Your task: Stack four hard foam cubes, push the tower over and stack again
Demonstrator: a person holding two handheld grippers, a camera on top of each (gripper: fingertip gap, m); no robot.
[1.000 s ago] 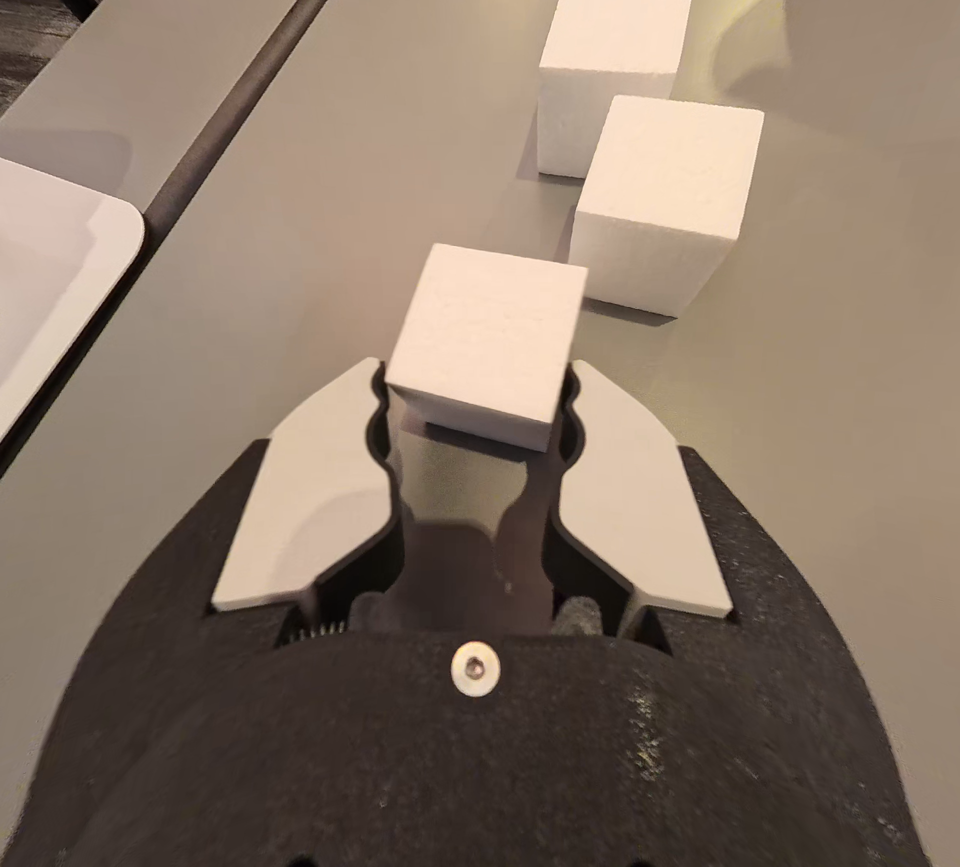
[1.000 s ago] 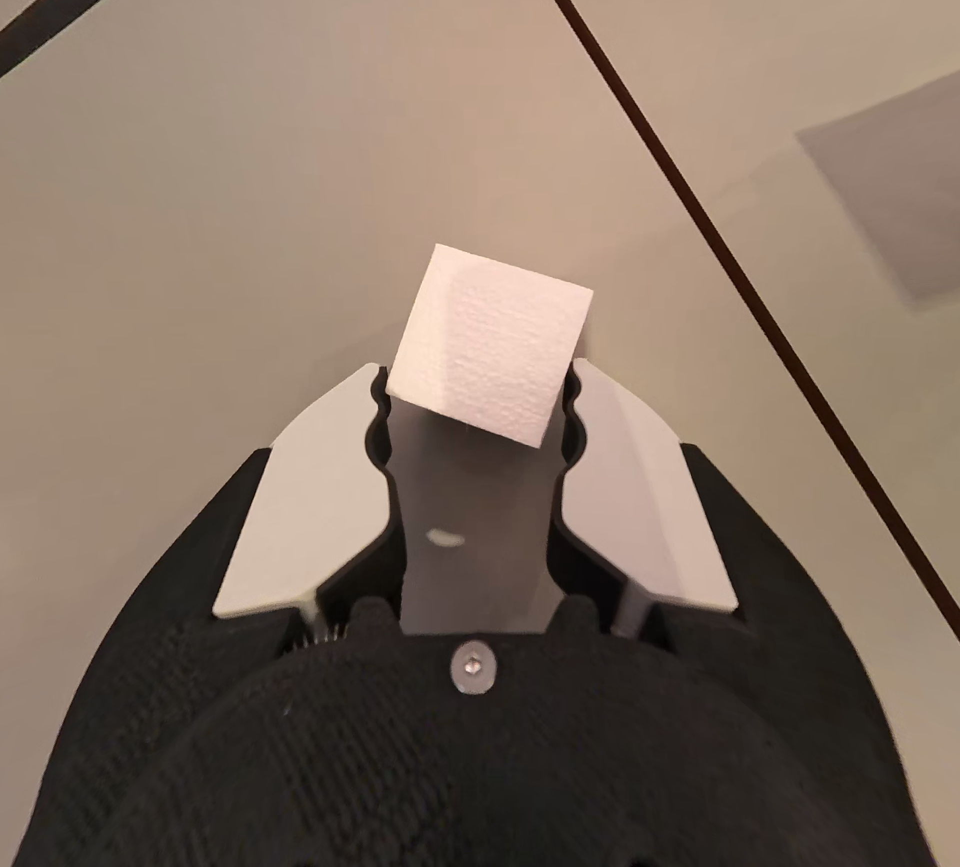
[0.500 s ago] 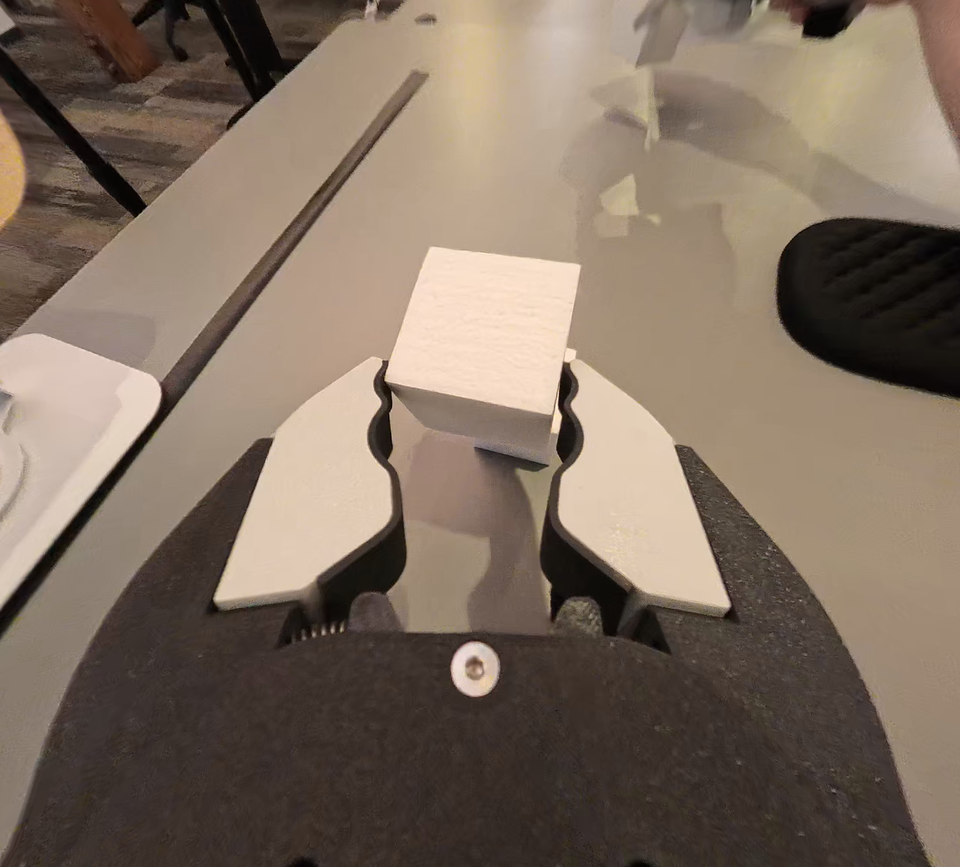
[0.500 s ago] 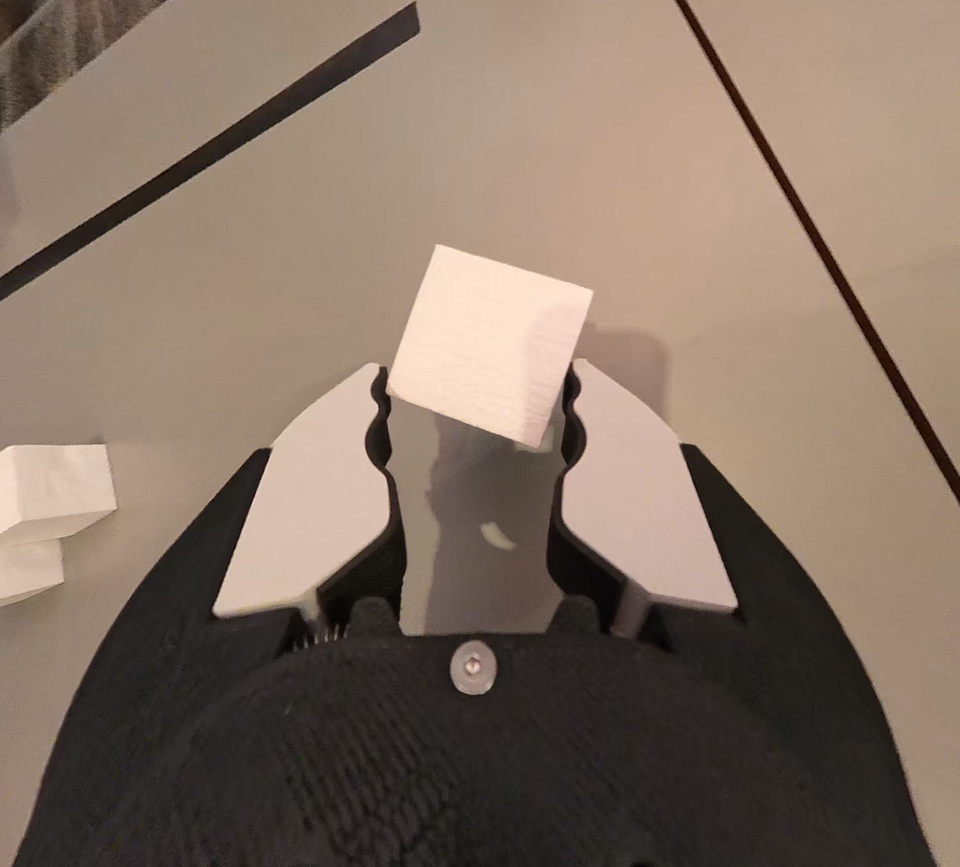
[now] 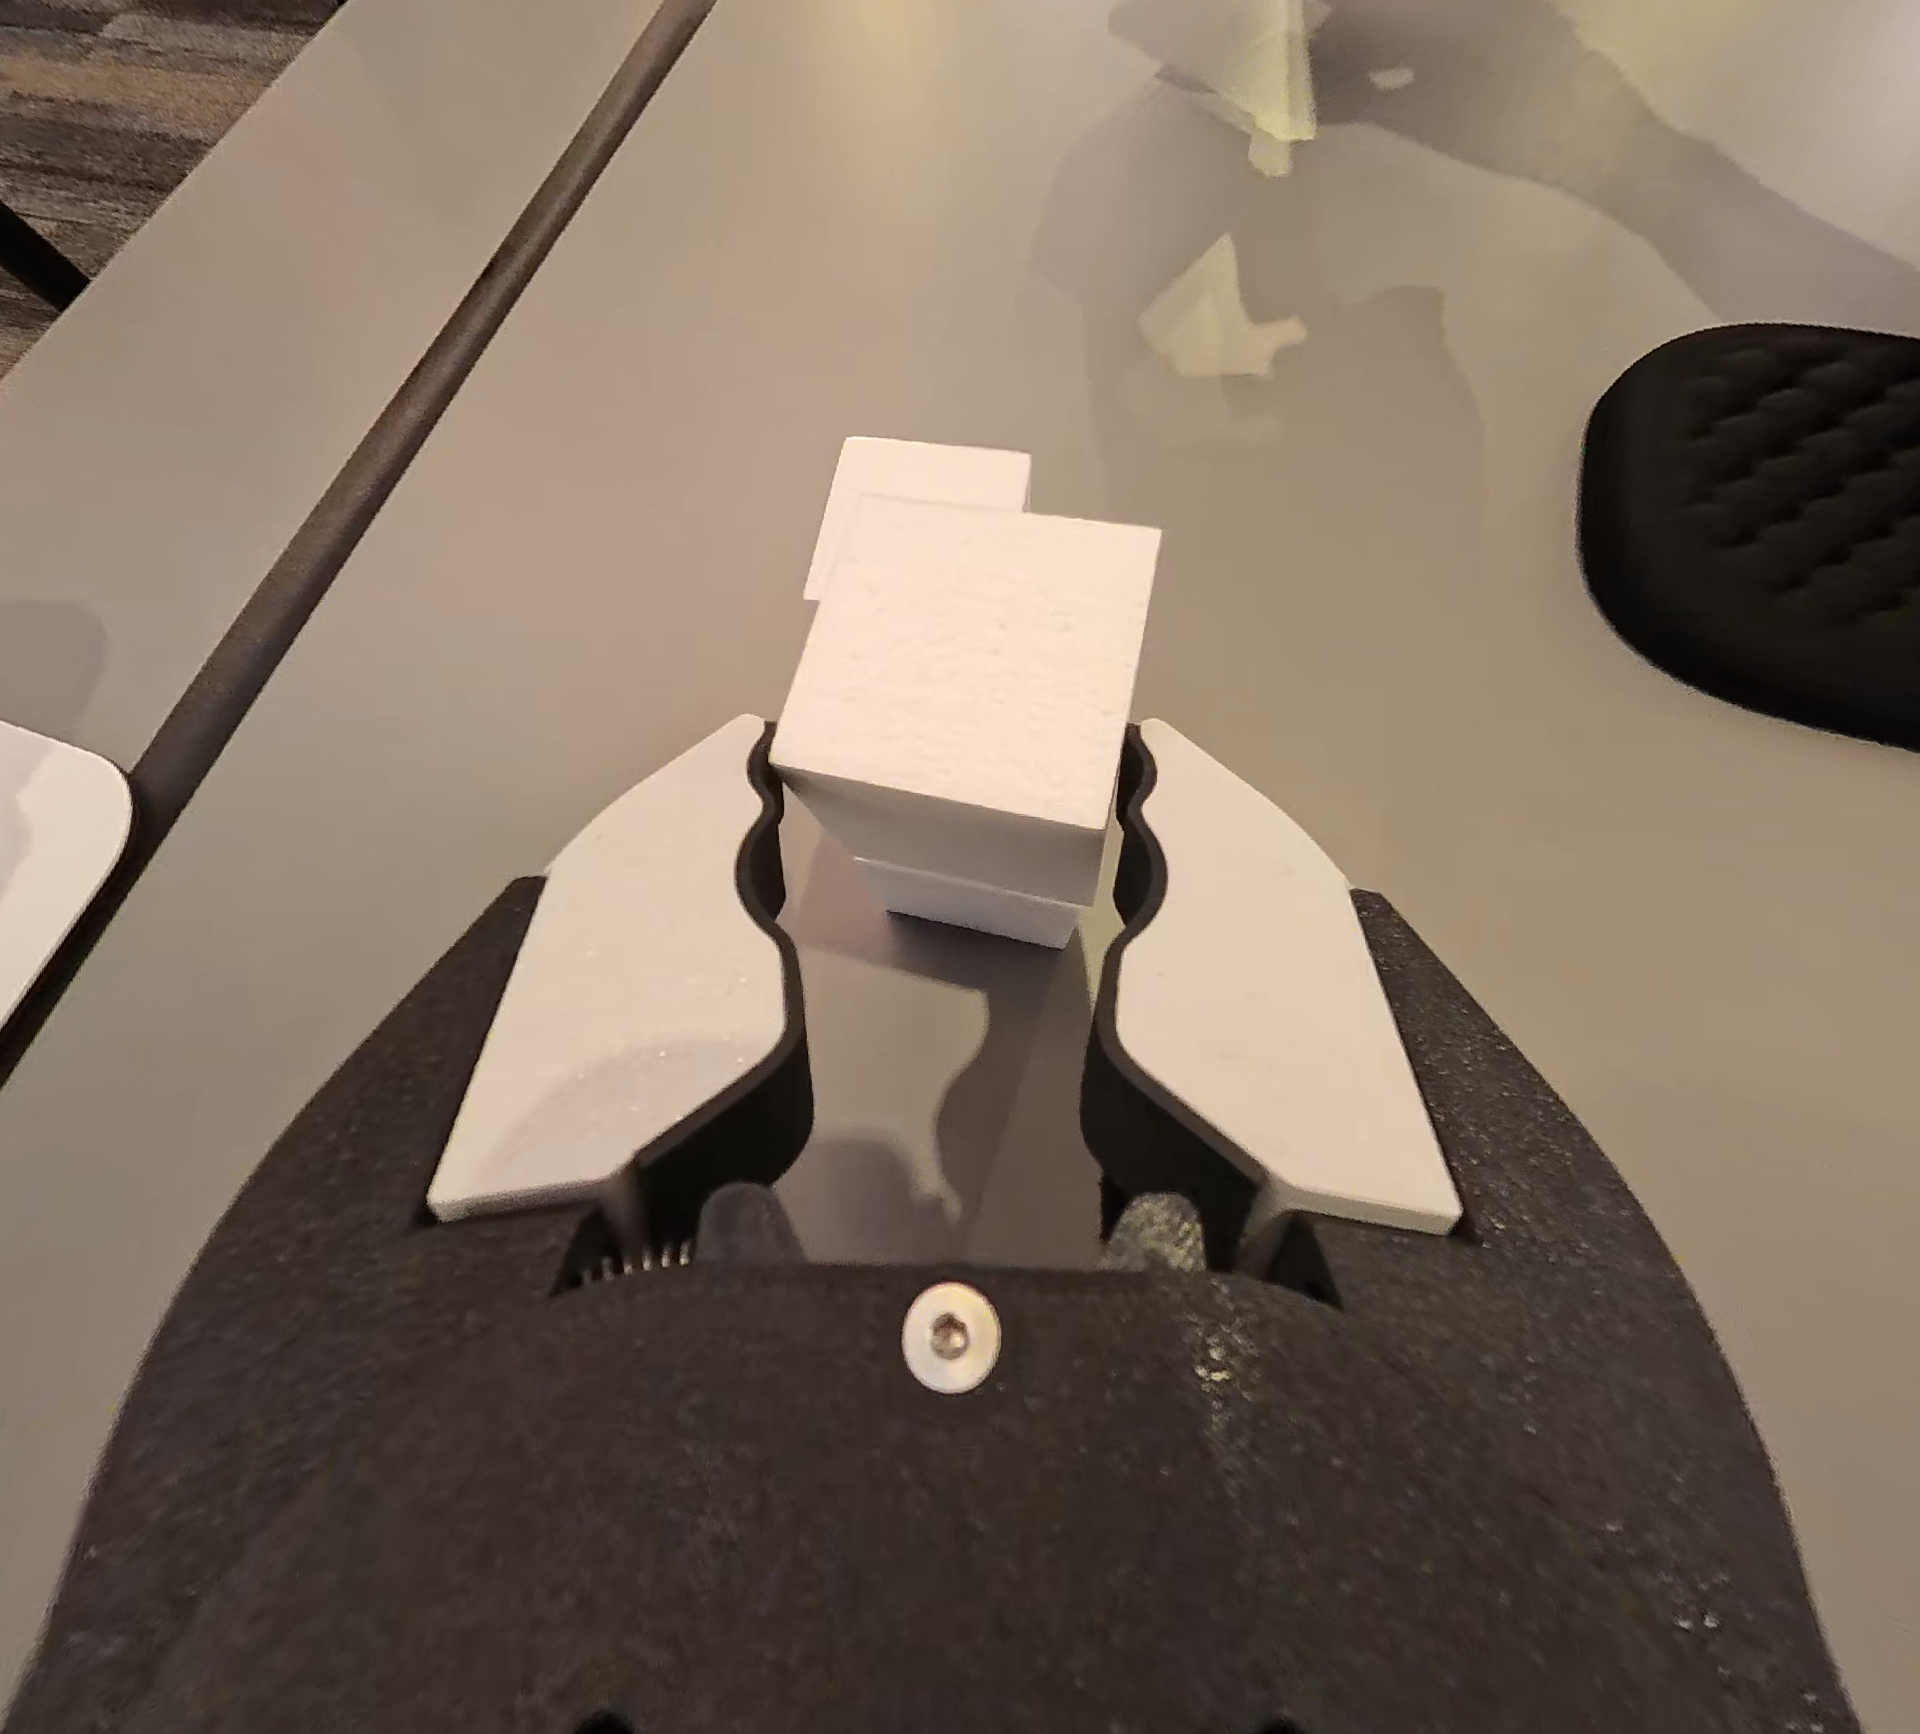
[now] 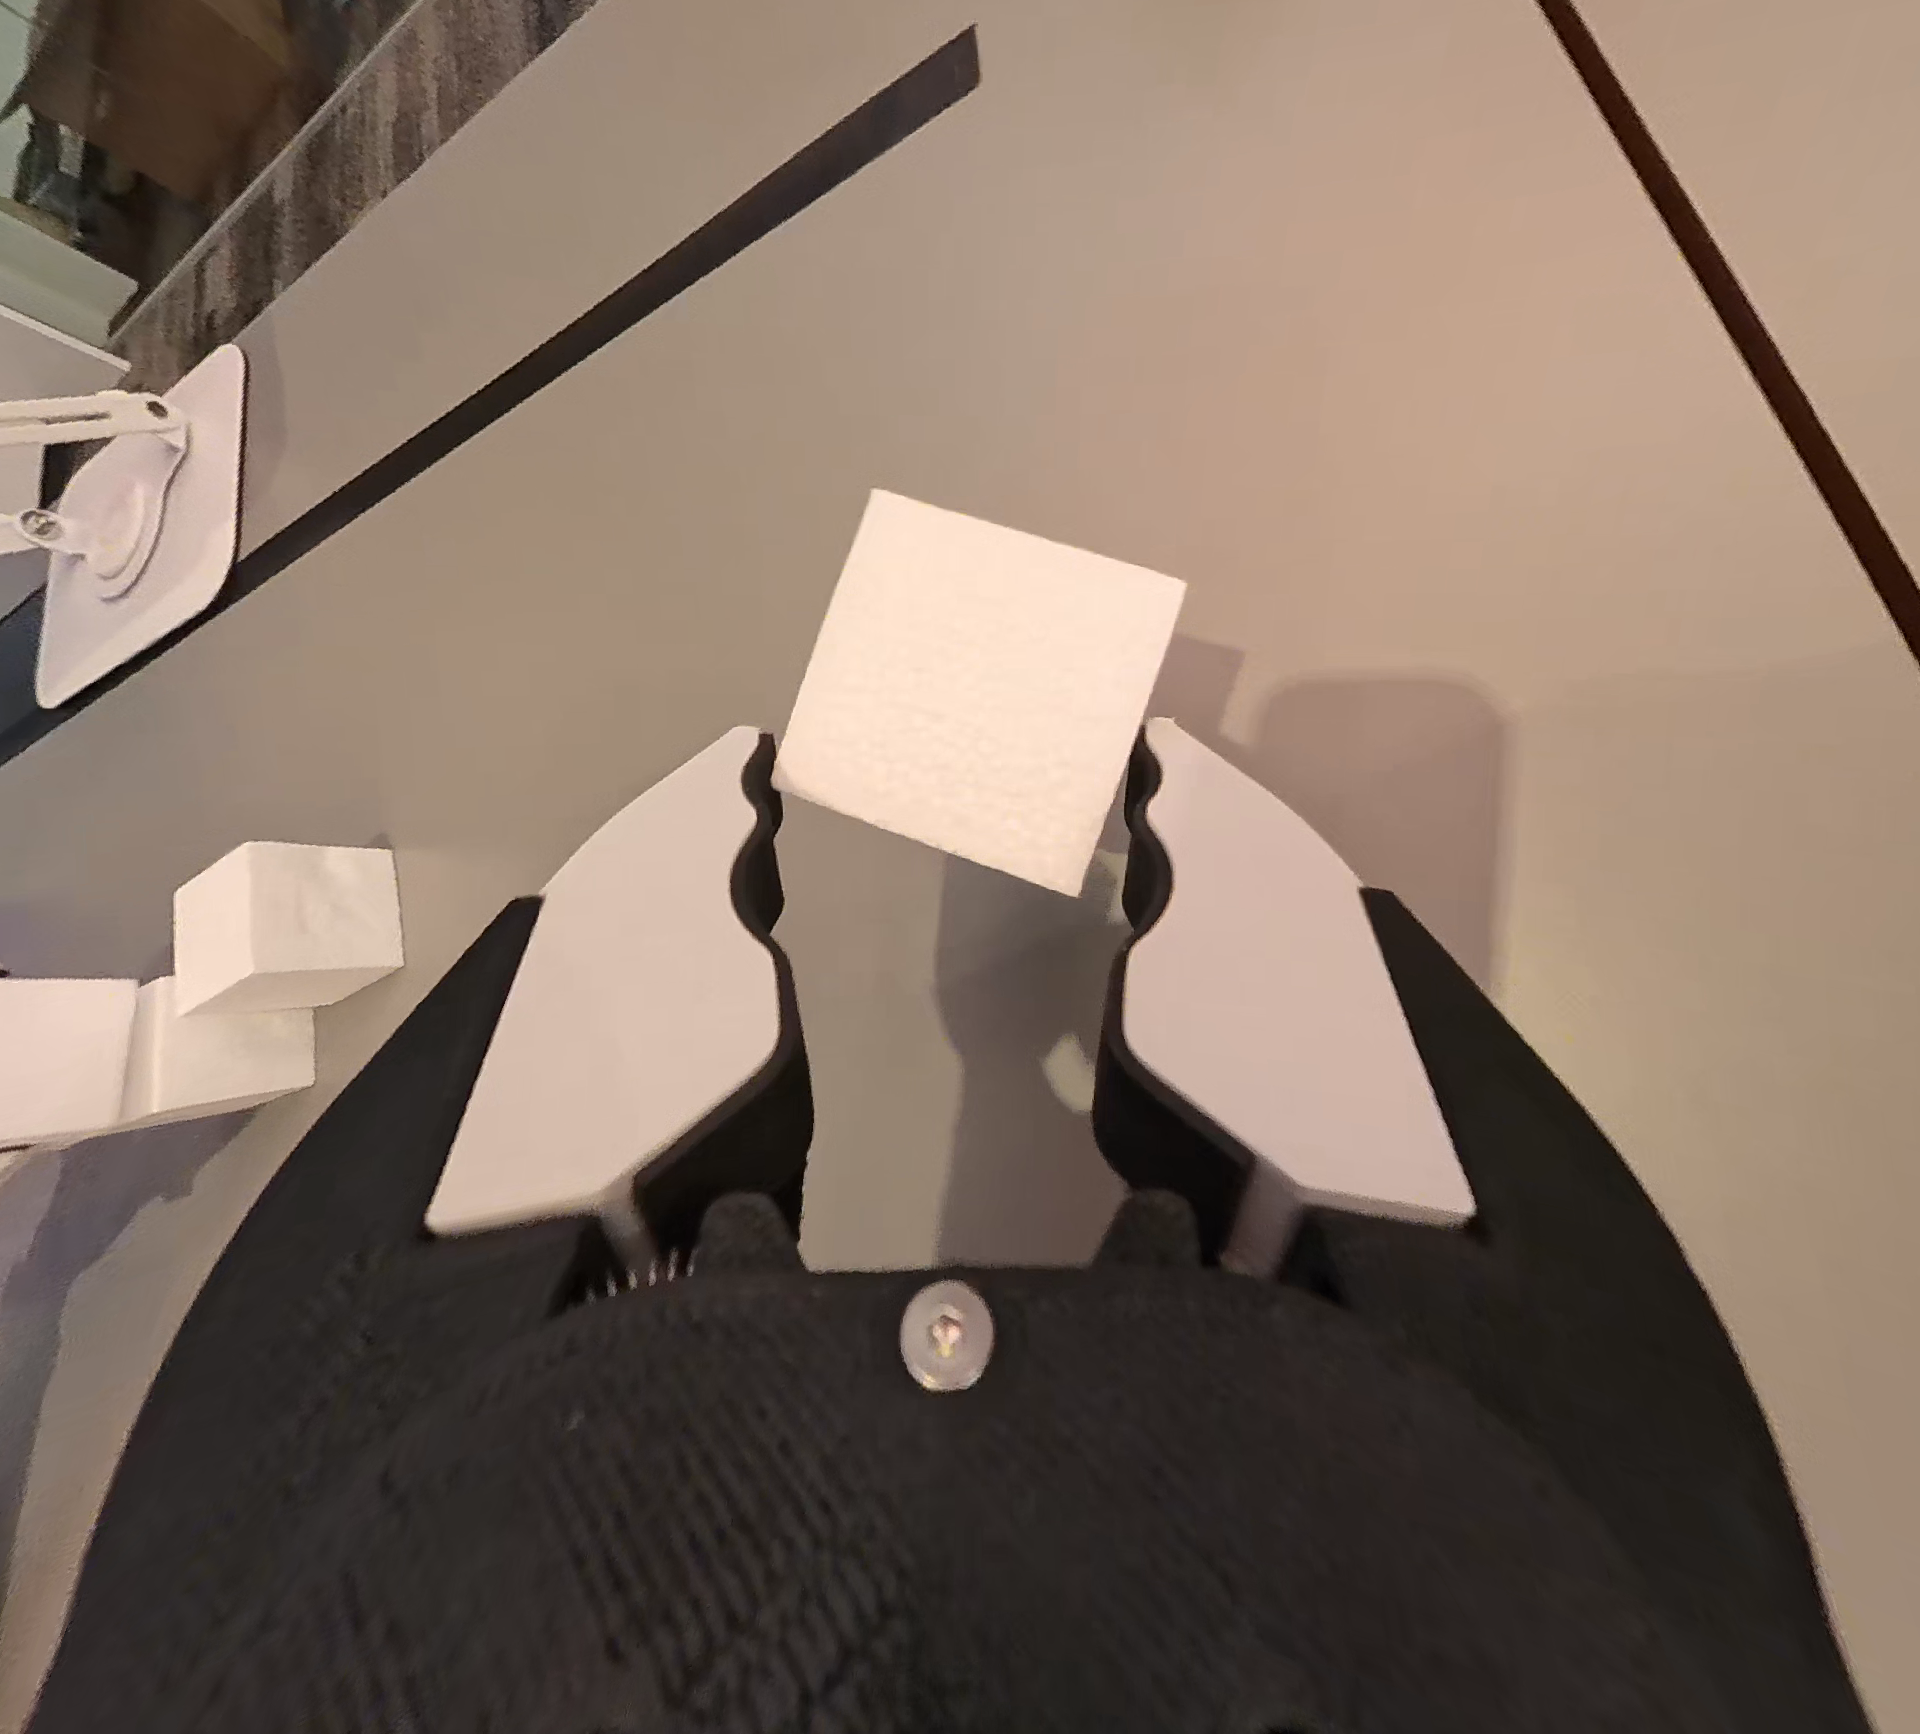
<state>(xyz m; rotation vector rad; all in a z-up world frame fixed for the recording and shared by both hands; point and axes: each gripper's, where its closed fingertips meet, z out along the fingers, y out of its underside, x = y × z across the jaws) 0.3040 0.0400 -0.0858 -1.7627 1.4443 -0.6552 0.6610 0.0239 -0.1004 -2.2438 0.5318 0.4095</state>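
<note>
My left gripper (image 5: 951, 739) is shut on a white foam cube (image 5: 977, 676). It holds this cube just over a second cube (image 5: 971, 903), whose front face shows right under it. I cannot tell if they touch. Another cube top (image 5: 925, 489) shows behind. My right gripper (image 6: 956, 749) is shut on a tilted white foam cube (image 6: 977, 687), held above the grey table (image 6: 1299, 282). In the right wrist view, stacked cubes (image 6: 286, 926) sit at the left edge, one on another (image 6: 223, 1061).
A black padded object (image 5: 1766, 541) lies on the table to the right of the cubes. A white stand base (image 6: 135, 521) sits at the far left and also shows in the left wrist view (image 5: 52, 853). A dark slot (image 5: 468, 313) runs along the table. Tip to tip, the grippers are about 35 cm apart.
My left gripper has carried its cube from beside the two table cubes to just above them. My right gripper has kept its cube and swung so the cubes show at its left.
</note>
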